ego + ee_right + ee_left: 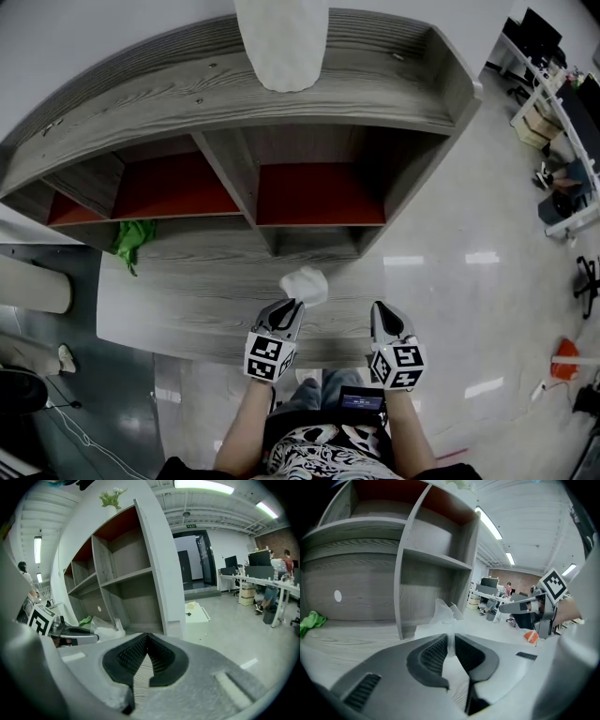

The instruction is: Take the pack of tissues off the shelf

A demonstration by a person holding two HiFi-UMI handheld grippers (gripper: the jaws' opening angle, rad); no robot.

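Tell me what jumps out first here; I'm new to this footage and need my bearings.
The big grey shelf with red back panels fills the head view. In front of it, the left gripper pinches a white pack of tissues, while a green cloth lies on its bottom board, at the left.

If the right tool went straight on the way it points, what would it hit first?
Probably the shelf unit's end panel, near its foot; the shut right tool aims just there, though depth is unclear.
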